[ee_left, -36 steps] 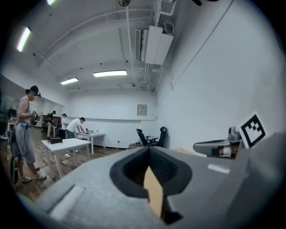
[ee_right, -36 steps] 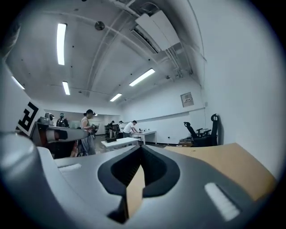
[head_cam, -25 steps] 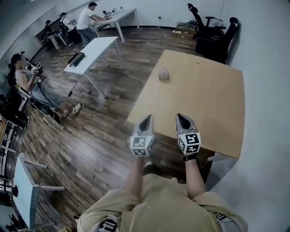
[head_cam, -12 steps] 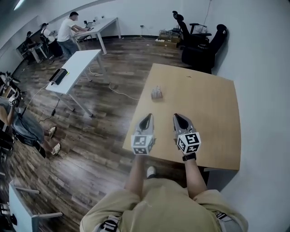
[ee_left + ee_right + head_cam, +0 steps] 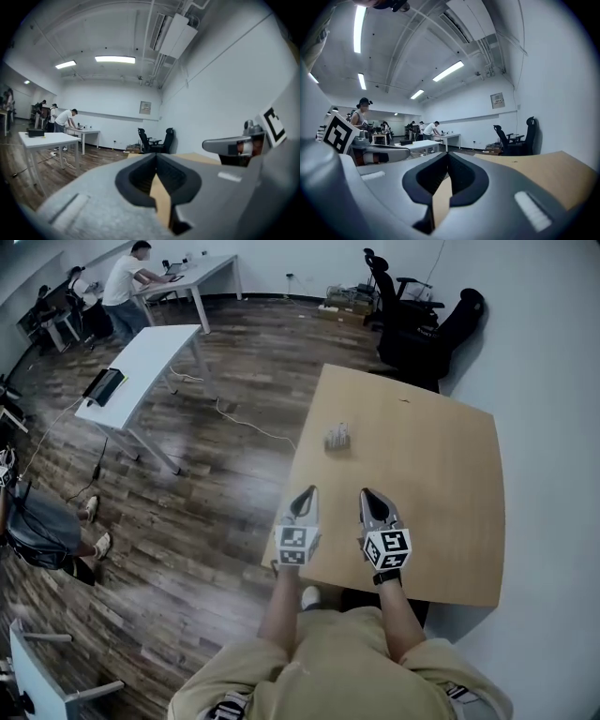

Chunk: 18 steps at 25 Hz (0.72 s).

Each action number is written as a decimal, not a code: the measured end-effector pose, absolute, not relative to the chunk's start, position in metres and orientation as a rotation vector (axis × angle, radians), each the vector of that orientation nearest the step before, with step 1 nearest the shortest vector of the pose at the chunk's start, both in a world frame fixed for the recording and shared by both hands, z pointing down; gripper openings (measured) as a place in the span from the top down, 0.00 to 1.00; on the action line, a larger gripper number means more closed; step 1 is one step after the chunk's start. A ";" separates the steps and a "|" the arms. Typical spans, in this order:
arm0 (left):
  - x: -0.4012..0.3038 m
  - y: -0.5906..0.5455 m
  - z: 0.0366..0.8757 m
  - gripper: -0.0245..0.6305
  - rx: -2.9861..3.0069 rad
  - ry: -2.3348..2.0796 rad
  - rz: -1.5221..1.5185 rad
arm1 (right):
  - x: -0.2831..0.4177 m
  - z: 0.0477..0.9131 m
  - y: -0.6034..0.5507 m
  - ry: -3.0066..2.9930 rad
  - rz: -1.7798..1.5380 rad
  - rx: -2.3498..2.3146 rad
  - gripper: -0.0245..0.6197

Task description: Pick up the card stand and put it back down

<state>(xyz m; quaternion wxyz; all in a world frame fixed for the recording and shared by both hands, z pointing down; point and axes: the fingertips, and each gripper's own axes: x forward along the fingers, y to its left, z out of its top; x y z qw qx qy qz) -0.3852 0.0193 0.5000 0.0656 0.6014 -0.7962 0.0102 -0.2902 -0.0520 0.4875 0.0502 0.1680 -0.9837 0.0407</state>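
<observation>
1. The card stand (image 5: 338,438) sits upright on the wooden table (image 5: 441,484), toward the far left part of the top. It is alone and well apart from both grippers. Nothing touches it, so the pick-up is not yet begun. It is too small in the head view to tell whether it holds a card.
2. The left gripper (image 5: 305,495) is clenched on nothing. Its tips meet, and only the tabletop shows through the gap behind them. It hangs over the near edge of the table, pointing roughly level toward the far side.
3. The right gripper (image 5: 369,496) is likewise closed and empty, and is held just beside the left one and parallel to it.
4. Carried side by side ahead of the body, the pair looks like an approach posture rather than a reach by one hand.
5. The stand lies ahead, between the lines the two grippers point along, so either could take it; which one will cannot be told.
6. Whichever goes must first spread its jaws. The stand looks light, so a push from closed tips would likely shove or tip it.
</observation>
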 end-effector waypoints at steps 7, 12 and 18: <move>-0.430 0.017 0.567 0.96 1.744 -2.313 0.075 | -0.333 0.553 -0.079 -2.910 0.258 0.438 0.95; -0.453 -0.010 0.602 0.96 1.706 -2.267 0.113 | -0.353 0.582 -0.115 -2.856 0.194 0.381 0.95; -0.482 -0.069 0.646 0.86 1.747 -2.172 0.241 | -0.382 0.608 -0.159 -2.815 0.050 0.296 0.95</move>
